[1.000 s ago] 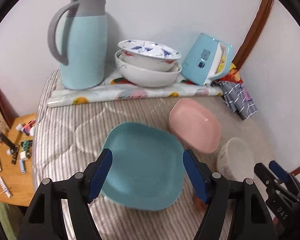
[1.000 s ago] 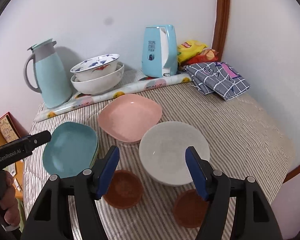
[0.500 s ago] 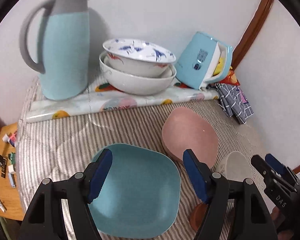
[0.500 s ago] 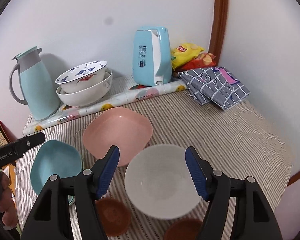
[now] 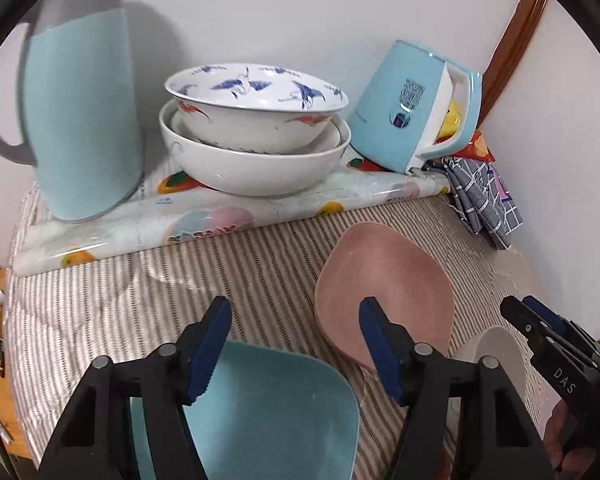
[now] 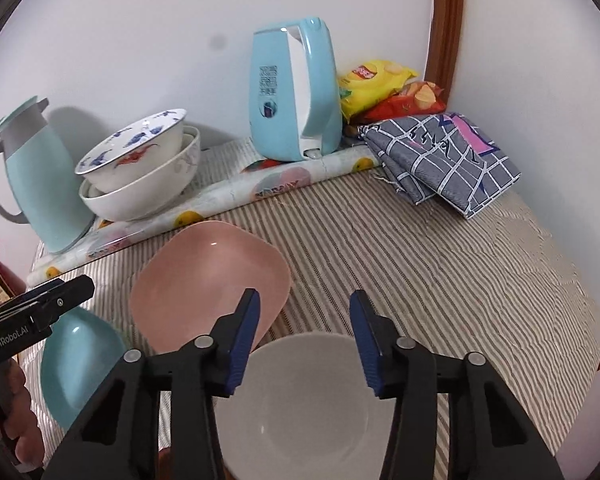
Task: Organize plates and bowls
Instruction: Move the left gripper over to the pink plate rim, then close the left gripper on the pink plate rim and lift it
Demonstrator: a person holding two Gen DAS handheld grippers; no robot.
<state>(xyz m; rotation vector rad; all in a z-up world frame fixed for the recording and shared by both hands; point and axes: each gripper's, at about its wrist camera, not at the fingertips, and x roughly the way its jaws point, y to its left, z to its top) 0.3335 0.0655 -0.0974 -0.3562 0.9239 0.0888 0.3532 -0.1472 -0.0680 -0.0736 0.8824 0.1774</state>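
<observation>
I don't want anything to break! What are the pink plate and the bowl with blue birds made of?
The pink plate looks like plastic or melamine: solid colour, soft matte sheen, thin rounded edge. The bowl with blue birds looks like glazed ceramic or porcelain: glossy white with painted birds and sharp highlights. Neither is certain from the look alone; the bird bowl would likely break more easily.

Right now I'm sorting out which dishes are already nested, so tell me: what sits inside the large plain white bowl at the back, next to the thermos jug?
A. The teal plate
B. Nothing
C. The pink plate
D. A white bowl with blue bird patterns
D. The blue-patterned bowl rests nested inside the large white bowl at the back, while the pink plate and teal plate lie apart on the striped cloth.
</observation>
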